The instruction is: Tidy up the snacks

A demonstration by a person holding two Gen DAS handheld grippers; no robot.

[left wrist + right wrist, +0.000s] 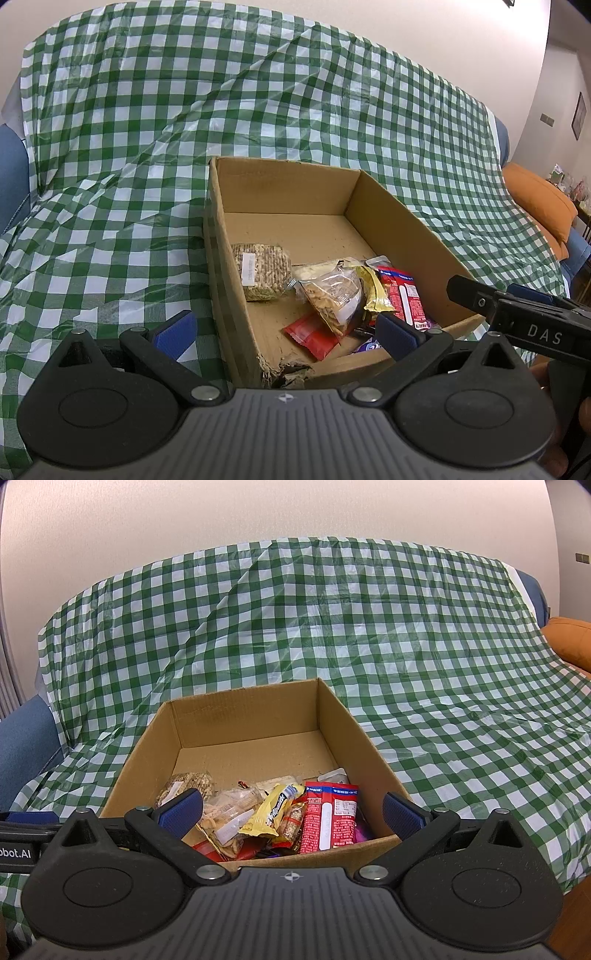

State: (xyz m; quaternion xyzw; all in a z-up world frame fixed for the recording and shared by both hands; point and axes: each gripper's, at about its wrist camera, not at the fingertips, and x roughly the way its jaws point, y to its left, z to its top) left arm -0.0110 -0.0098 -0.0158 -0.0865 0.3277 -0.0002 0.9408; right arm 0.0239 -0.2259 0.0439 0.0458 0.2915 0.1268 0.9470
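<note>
An open cardboard box sits on a green checked cloth; it also shows in the right wrist view. Several snack packs lie at its near end: a grain bar pack, a clear bag of nuts, a yellow wrapper, a red packet and a small red bar. My left gripper is open and empty over the box's near left corner. My right gripper is open and empty just above the box's near edge; its body shows in the left wrist view.
The green checked cloth covers a sofa, rising at the back. An orange cushion lies at the right. The box's near corner is torn. The far half of the box floor is bare cardboard.
</note>
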